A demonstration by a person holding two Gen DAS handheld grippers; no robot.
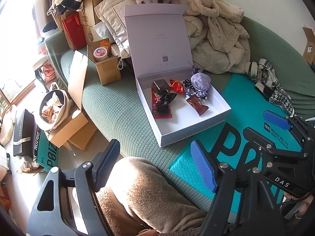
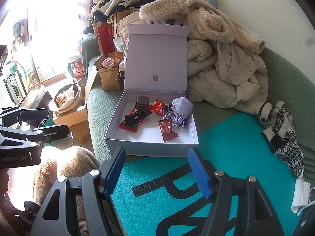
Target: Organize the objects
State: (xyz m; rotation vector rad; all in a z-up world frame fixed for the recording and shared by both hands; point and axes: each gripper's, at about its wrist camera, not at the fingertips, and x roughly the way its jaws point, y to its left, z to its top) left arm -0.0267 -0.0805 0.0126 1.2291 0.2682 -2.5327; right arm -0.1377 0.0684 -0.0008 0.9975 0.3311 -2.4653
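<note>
While the white box [image 2: 151,145] lay on the green sofa [image 2: 285,90] with its lid propped up against the heaped coats [image 2: 226,74], the small things, among them a lilac pouch [image 2: 182,108] and red snack packets [image 2: 131,124], were already inside. Both tools, left [image 1: 155,165] and right [image 2: 156,172], stood wide and empty near it, probably waiting to close the lid.

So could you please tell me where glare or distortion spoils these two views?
Left wrist view: the window is blown out white, sun glares on the fleece-clad knee, and the fisheye bends the sofa edge. Right wrist view: similar window washout at upper left; the white box stays sharp.
</note>
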